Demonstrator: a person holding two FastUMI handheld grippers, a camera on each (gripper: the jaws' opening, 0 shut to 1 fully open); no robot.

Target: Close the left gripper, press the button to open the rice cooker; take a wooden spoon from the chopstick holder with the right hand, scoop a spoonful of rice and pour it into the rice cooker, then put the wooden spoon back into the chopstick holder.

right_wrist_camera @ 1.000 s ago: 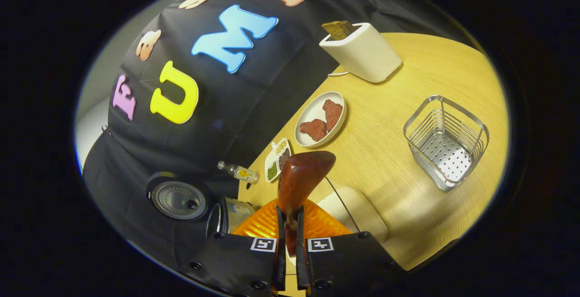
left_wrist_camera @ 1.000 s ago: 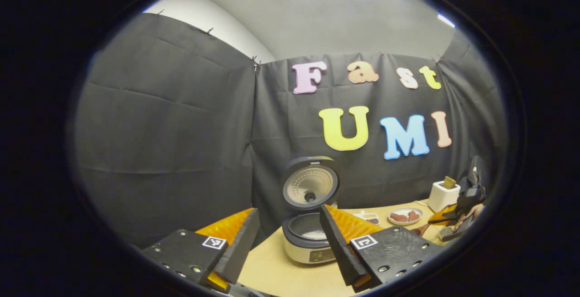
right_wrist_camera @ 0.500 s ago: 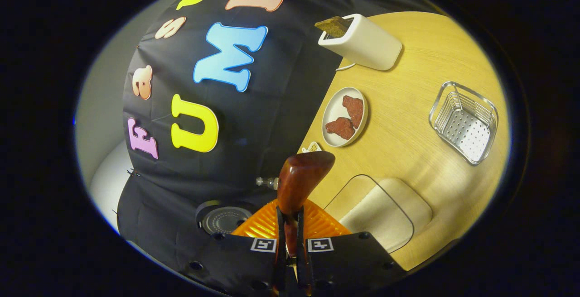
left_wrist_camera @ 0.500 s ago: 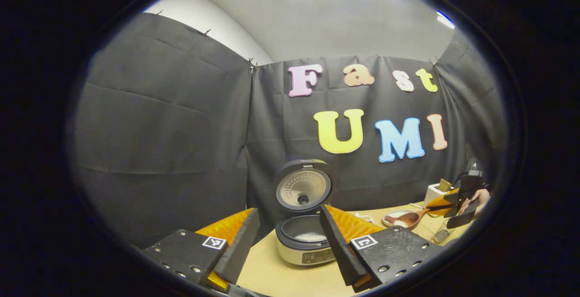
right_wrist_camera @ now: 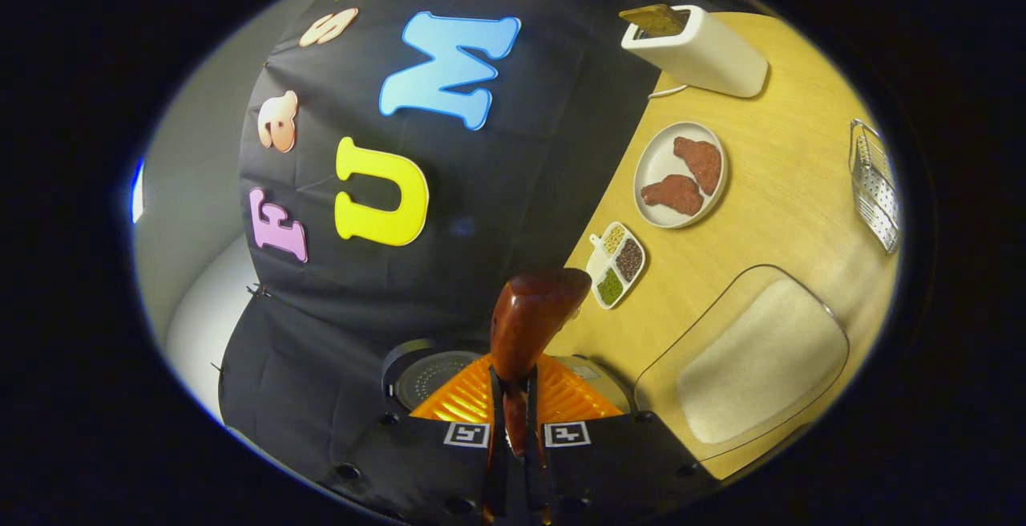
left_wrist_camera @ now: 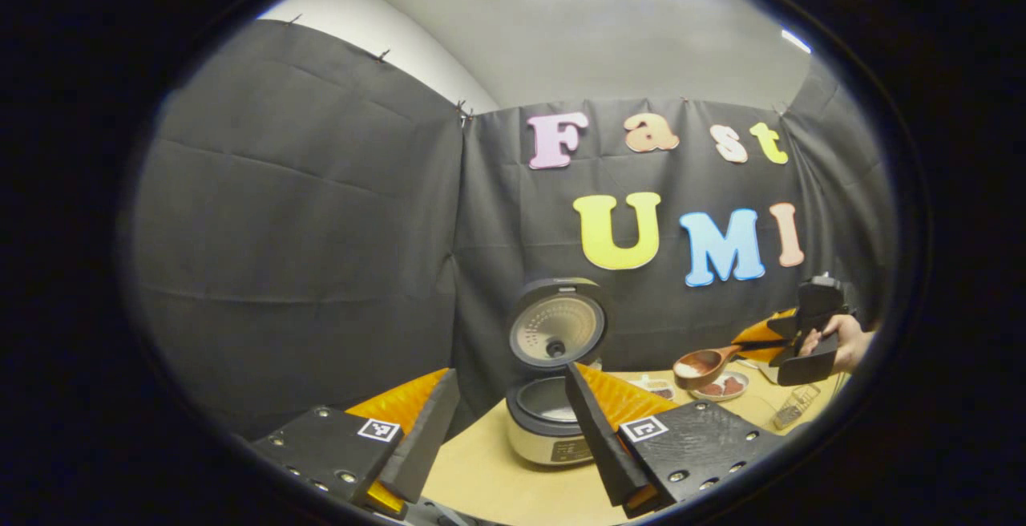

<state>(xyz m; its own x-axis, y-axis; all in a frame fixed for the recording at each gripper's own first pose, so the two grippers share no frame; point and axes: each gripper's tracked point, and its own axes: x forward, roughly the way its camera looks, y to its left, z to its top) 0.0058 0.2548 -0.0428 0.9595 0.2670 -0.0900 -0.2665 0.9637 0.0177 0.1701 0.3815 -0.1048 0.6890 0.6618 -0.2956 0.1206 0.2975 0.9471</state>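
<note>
The rice cooker (left_wrist_camera: 549, 430) stands open on the table, its round lid (left_wrist_camera: 557, 323) tipped up against the booth wall. My left gripper (left_wrist_camera: 505, 442) hangs open in front of it, fingers wide apart and holding nothing. At the right a hand (left_wrist_camera: 850, 345) holds my right gripper (left_wrist_camera: 801, 333), shut on the handle of the wooden spoon (left_wrist_camera: 701, 364); white rice lies in the spoon's bowl, in the air to the right of the cooker. In the right gripper view the spoon (right_wrist_camera: 533, 321) sticks out from my right gripper (right_wrist_camera: 514, 422), with the cooker's lid (right_wrist_camera: 429, 374) partly hidden behind it.
A glass tray of rice (right_wrist_camera: 761, 362) lies at the table's near right. Behind it are a divided dish of grains (right_wrist_camera: 616, 263), a plate with two red pieces (right_wrist_camera: 681, 175), a white box (right_wrist_camera: 697, 49) and a metal wire basket (right_wrist_camera: 874, 181).
The right gripper has lifted the rice-filled spoon up and carried it toward the cooker; the basket has slid to the view's right edge. The left gripper has barely moved and stays open.
</note>
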